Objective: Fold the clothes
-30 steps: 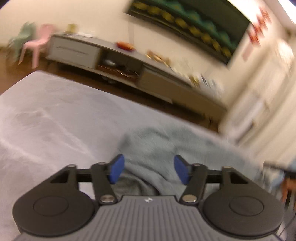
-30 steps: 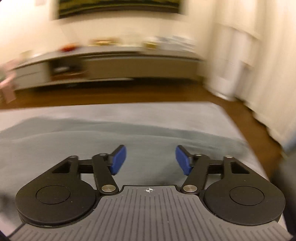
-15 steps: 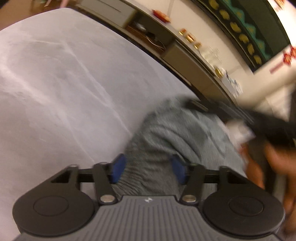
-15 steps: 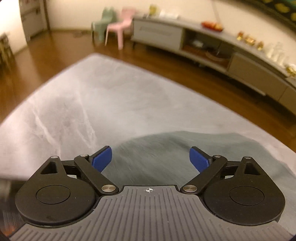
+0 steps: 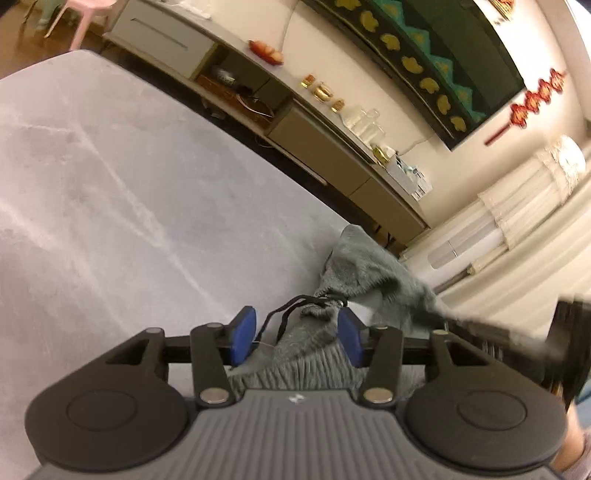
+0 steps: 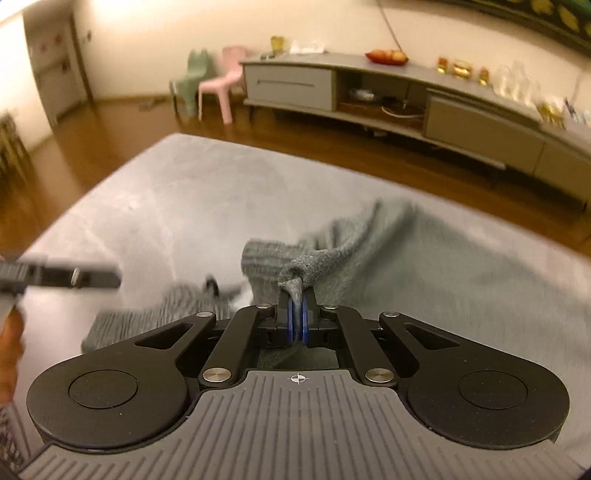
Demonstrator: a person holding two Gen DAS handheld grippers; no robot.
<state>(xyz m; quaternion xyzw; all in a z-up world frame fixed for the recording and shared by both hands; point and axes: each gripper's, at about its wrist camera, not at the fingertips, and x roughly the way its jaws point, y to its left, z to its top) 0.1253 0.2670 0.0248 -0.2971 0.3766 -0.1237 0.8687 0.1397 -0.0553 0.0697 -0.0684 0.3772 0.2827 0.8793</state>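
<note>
I'm looking across a grey padded surface [image 6: 177,192] onto a warm brown wooden floor [image 6: 110,125]. Along the far cream wall [image 6: 155,26] runs a long low grey cabinet [image 6: 461,118] with a red fruit dish [image 6: 387,56] and small golden jars [image 6: 461,68] on top. To its left stand a pink chair [image 6: 223,85] and a green chair [image 6: 192,79]. Over on the right, pale curtains [image 5: 517,229] hang, with a red ornament [image 5: 532,99] on the wall.

Lying bare and open to the left: pale grey plush mat [image 5: 110,192]. Blocking the right side: bunched grey knitted garment [image 6: 369,251], black drawstring [image 5: 291,314] looping between spread blue-padded left gripper [image 5: 297,330].
</note>
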